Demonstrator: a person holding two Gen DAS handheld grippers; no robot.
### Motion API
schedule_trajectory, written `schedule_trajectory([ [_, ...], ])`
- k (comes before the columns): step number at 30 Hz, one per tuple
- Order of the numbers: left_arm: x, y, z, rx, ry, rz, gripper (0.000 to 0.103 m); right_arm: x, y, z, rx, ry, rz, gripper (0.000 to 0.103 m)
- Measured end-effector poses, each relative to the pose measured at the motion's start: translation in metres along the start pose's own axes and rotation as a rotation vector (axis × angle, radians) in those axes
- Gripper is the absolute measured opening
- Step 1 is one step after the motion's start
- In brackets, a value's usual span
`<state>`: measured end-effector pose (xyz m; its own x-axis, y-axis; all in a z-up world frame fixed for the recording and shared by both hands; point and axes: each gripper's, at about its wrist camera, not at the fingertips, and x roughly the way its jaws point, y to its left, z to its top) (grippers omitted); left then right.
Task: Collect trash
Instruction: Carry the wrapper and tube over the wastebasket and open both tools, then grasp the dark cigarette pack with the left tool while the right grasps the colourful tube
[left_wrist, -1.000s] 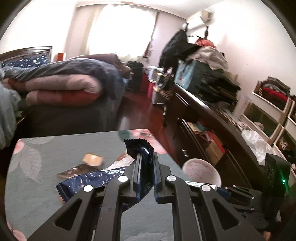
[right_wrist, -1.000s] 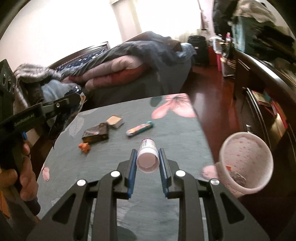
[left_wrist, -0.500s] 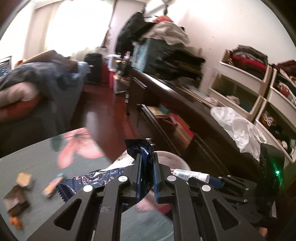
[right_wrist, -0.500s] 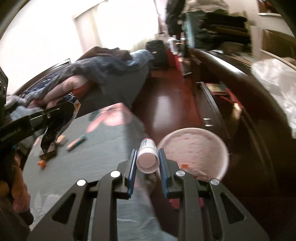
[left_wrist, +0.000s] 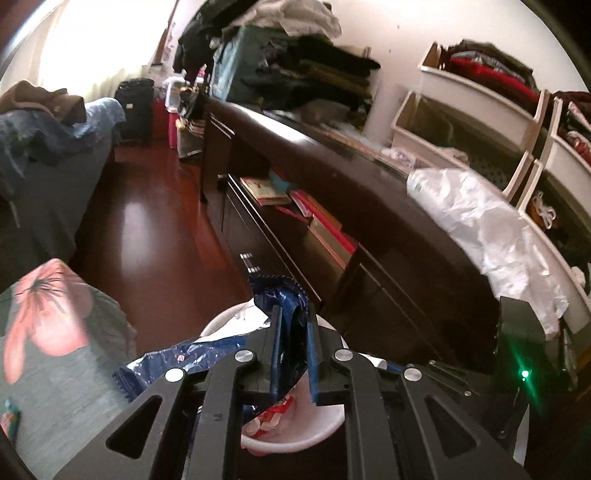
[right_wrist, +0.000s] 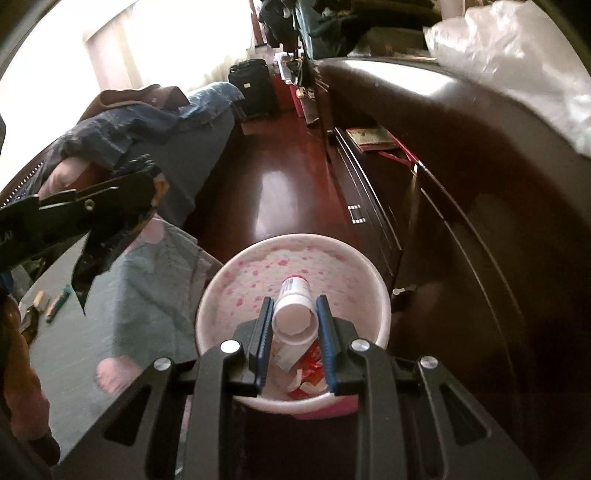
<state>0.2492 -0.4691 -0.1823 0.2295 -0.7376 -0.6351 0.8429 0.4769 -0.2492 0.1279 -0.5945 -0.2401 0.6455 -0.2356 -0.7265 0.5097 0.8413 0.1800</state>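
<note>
Your left gripper (left_wrist: 291, 354) pinches crumpled dark blue foil wrapper (left_wrist: 284, 325); your right gripper (right_wrist: 293, 332) clamps small white plastic tube (right_wrist: 294, 310). Both hang over round pink-speckled white bin (right_wrist: 380, 295) on floor beside table.

Risks:
- wrapper wide, light; release off-centre, it may drape over rim or drift to floor
- tube may bounce off rim

Count: two grippers, one wrapper, one tube, one bin; at least three scraps on grey floral tablecloth (right_wrist: 74, 350).

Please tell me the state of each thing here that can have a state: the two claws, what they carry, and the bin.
Left claw: shut on the blue wrapper.
Blue wrapper: crumpled, held above the bin.
Right claw: shut on the white bottle.
White bottle: held over the bin, not yet dropped.
Bin: open, some trash already inside.
Tablecloth: a few small items left on it.
</note>
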Motion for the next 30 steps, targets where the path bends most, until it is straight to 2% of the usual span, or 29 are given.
schedule_trajectory([
  [4,0.027,0.006,0.002,-0.014,0.032,-0.016,0.022,0.020,0.001,0.002,-0.003,-0.002,-0.021,0.027],
  [7,0.039,0.012,0.004,-0.044,0.046,-0.035,0.027,0.033,-0.002,0.003,0.002,0.003,-0.028,0.038],
  [9,0.042,0.015,0.004,-0.053,0.049,-0.029,0.031,0.039,-0.002,0.001,0.009,0.012,-0.027,0.039],
  [12,0.036,0.020,0.003,-0.066,0.040,-0.022,0.042,0.041,-0.001,-0.002,0.009,0.022,-0.028,0.041],
  [14,0.030,0.022,0.002,-0.070,0.030,-0.015,0.052,0.039,0.001,-0.002,0.010,0.024,-0.029,0.046],
  [17,0.014,0.022,-0.001,-0.064,0.009,0.011,0.057,0.026,0.009,-0.005,-0.004,0.009,-0.036,0.049],
  [18,0.003,0.022,-0.003,-0.060,-0.003,0.028,0.057,0.021,0.012,-0.005,-0.010,0.004,-0.040,0.051],
  [19,-0.003,0.023,-0.004,-0.057,-0.011,0.039,0.059,0.014,0.016,-0.005,-0.018,-0.004,-0.044,0.060],
  [21,-0.022,0.024,-0.010,-0.056,-0.036,0.078,0.064,-0.001,0.024,-0.006,-0.029,-0.033,-0.043,0.070],
  [30,-0.109,0.060,-0.051,-0.124,-0.083,0.354,0.076,-0.056,0.087,-0.020,-0.122,-0.071,0.069,0.093],
])
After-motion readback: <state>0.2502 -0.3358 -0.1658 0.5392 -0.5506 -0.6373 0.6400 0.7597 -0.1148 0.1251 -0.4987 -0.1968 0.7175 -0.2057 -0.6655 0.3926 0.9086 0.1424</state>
